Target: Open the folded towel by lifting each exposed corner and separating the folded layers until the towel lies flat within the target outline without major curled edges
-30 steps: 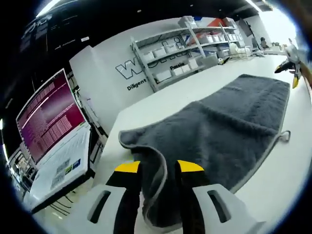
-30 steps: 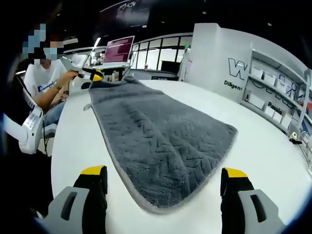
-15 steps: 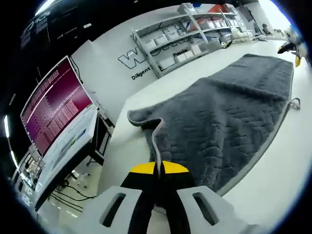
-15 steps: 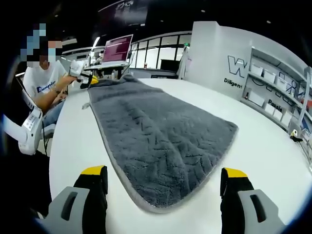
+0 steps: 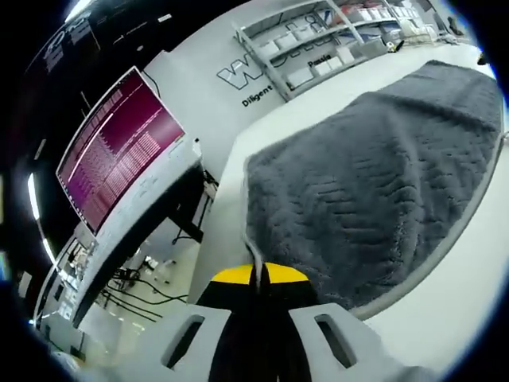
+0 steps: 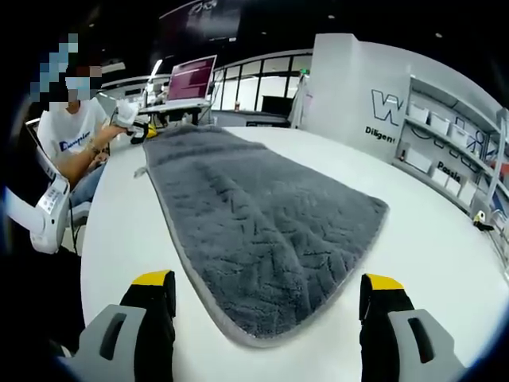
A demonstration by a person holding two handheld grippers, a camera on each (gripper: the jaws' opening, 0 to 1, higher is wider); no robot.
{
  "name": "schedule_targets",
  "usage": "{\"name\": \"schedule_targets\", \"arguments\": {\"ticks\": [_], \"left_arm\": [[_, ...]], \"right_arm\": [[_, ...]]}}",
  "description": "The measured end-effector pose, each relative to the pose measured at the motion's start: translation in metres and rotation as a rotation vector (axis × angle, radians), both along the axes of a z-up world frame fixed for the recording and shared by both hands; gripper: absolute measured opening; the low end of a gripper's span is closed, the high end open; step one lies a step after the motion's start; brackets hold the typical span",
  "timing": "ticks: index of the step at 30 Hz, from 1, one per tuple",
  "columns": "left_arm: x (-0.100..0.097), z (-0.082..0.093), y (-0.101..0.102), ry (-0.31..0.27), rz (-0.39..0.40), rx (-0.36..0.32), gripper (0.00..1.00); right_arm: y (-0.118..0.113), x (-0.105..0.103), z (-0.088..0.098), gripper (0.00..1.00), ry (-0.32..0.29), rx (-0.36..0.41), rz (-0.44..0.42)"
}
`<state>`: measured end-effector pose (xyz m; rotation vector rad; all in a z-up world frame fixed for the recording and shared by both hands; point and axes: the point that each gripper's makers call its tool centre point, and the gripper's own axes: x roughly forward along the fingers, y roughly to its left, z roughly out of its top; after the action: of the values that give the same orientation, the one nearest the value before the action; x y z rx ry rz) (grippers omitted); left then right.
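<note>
A dark grey towel (image 5: 374, 183) with a pale hem lies spread on the white table (image 5: 461, 286). My left gripper (image 5: 259, 274) is shut on the towel's near corner, and the hem runs up from between its yellow tips. In the right gripper view the same towel (image 6: 254, 231) stretches away from me across the table (image 6: 119, 239). My right gripper (image 6: 266, 290) is open, its fingers standing wide apart just short of the towel's near end, holding nothing. The left gripper (image 6: 141, 130) appears small at the towel's far corner, held in a person's hand.
A monitor with a magenta screen (image 5: 119, 151) stands past the table edge on the left, with cables on the floor below. Shelves with white bins (image 5: 318, 48) line the back wall. A seated person in a white shirt (image 6: 75, 139) is at the table's far side.
My left gripper shut on the folded-over corner and drew it outward toward the table edge, so the curled flap is now laid out flat. The right gripper stayed still and open.
</note>
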<state>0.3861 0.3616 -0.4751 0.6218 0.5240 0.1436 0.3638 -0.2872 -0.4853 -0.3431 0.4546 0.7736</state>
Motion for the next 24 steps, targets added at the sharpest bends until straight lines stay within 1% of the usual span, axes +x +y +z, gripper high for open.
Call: {"name": "schedule_targets", "arguments": {"ticks": [3, 5, 8, 9, 10, 13, 15, 16, 17, 18, 19, 21, 22, 24], "left_arm": [[0.001, -0.003, 0.006, 0.003, 0.014, 0.025, 0.04], [0.001, -0.005, 0.012, 0.021, 0.036, 0.054, 0.04], [0.001, -0.012, 0.011, 0.058, 0.037, 0.063, 0.06], [0.001, -0.010, 0.011, 0.052, 0.033, 0.089, 0.06], [0.000, -0.010, 0.011, 0.055, 0.035, 0.086, 0.07], [-0.002, -0.006, 0.010, 0.045, 0.036, 0.090, 0.12], [-0.004, -0.003, 0.010, 0.035, 0.043, 0.090, 0.19], [-0.006, 0.002, 0.010, 0.007, 0.055, 0.065, 0.23], [-0.007, 0.005, 0.009, -0.006, 0.056, 0.046, 0.28], [-0.007, 0.006, 0.009, -0.011, 0.055, 0.039, 0.31], [-0.009, 0.009, 0.000, -0.033, 0.027, -0.016, 0.33], [-0.010, 0.013, -0.013, -0.058, -0.016, -0.093, 0.37], [-0.011, 0.014, -0.015, -0.064, -0.020, -0.104, 0.39], [-0.013, 0.022, -0.028, -0.107, -0.057, -0.169, 0.46]], "right_arm": [[0.001, 0.000, -0.001, 0.98, 0.002, -0.002, 0.000], [0.001, 0.000, -0.001, 0.98, 0.004, -0.003, 0.002], [0.001, 0.000, -0.001, 0.98, 0.006, -0.004, 0.002], [0.002, 0.000, -0.001, 0.98, 0.008, -0.005, 0.003], [0.002, -0.001, -0.001, 0.98, 0.008, -0.006, 0.002], [0.001, -0.001, 0.000, 0.98, 0.008, -0.010, -0.001], [0.000, -0.001, 0.000, 0.98, 0.008, -0.008, -0.003], [0.001, -0.001, 0.001, 0.98, 0.009, -0.007, -0.003], [0.001, -0.001, 0.000, 0.98, 0.010, -0.008, -0.004], [0.001, -0.001, 0.000, 0.98, 0.010, -0.008, -0.004], [0.001, -0.001, 0.000, 0.98, 0.012, -0.011, -0.004], [0.001, 0.000, 0.001, 0.98, 0.011, -0.011, -0.004], [0.001, 0.000, 0.002, 0.98, 0.010, -0.010, -0.003], [0.001, 0.001, 0.003, 0.98, 0.006, -0.007, -0.003]]}}
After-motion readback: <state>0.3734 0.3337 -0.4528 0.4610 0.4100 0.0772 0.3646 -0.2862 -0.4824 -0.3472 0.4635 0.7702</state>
